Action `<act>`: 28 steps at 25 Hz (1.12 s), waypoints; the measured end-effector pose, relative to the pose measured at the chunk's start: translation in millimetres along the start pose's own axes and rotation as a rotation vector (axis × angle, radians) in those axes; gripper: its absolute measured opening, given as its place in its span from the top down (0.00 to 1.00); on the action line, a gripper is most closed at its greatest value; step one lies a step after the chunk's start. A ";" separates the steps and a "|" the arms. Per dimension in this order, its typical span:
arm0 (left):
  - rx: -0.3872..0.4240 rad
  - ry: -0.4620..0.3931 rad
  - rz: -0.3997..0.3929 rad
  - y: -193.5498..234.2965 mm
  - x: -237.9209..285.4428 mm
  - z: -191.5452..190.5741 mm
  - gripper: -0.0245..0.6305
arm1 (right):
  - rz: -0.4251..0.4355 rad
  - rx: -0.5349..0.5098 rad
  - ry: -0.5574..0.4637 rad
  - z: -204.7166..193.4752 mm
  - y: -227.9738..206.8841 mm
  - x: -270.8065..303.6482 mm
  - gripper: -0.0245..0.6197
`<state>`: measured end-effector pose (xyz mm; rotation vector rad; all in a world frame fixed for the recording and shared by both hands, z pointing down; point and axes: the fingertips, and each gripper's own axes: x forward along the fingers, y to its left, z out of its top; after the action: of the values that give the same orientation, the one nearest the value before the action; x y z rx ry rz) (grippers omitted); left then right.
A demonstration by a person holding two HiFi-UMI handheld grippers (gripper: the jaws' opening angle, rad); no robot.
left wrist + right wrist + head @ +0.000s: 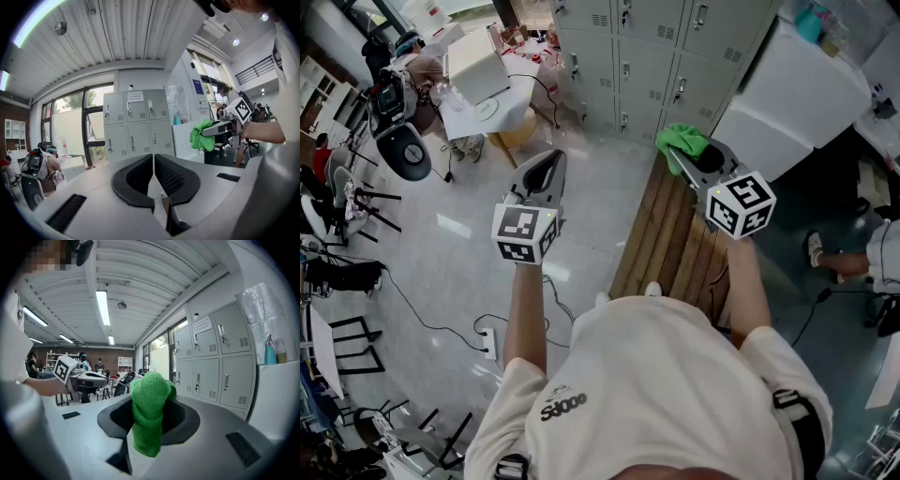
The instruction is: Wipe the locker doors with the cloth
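Green cloth [148, 420] clamped in right claw [150, 397], apart from locker doors [233, 380].

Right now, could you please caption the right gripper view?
The right gripper clamps a green cloth, with grey locker doors ahead.

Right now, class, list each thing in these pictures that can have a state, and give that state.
left tongs, shut, holding nothing.
right tongs, shut on the green cloth.
green cloth, bunched, hanging from the right tongs, not touching the lockers.
locker doors, all those in view closed.
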<state>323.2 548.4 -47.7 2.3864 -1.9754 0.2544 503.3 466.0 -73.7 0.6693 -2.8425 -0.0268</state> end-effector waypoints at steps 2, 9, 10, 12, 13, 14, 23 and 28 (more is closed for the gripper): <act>-0.002 0.001 -0.001 -0.2 0.9 -1.1 0.92 | 0.001 -0.002 0.003 -1.9 -0.2 0.7 0.77; -0.011 0.011 -0.010 -0.4 2.6 -6.3 0.92 | -0.006 0.010 0.007 -5.5 -1.9 1.6 0.77; -0.012 0.011 -0.011 -0.5 2.3 -6.7 0.92 | -0.008 0.012 0.008 -5.7 -1.8 1.5 0.77; -0.014 0.013 -0.012 -0.7 2.5 -7.4 0.92 | -0.008 0.016 0.007 -6.5 -1.6 1.5 0.77; -0.015 0.014 -0.012 -0.8 3.0 -7.8 0.92 | -0.006 0.017 0.008 -7.2 -1.7 1.7 0.77; -0.016 0.015 -0.013 -0.7 3.6 -8.3 0.92 | -0.004 0.019 0.008 -8.1 -2.0 2.0 0.77; -0.032 0.028 -0.002 31.1 -16.3 -29.1 0.92 | -0.013 0.040 0.023 -10.5 17.3 24.7 0.77; -0.028 0.042 -0.019 58.7 -26.5 -46.3 0.92 | -0.047 0.045 0.015 -8.7 41.9 37.8 0.77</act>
<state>256.2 568.9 -10.6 2.3613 -1.9242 0.2717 453.8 487.1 -54.4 0.7429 -2.8200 0.0351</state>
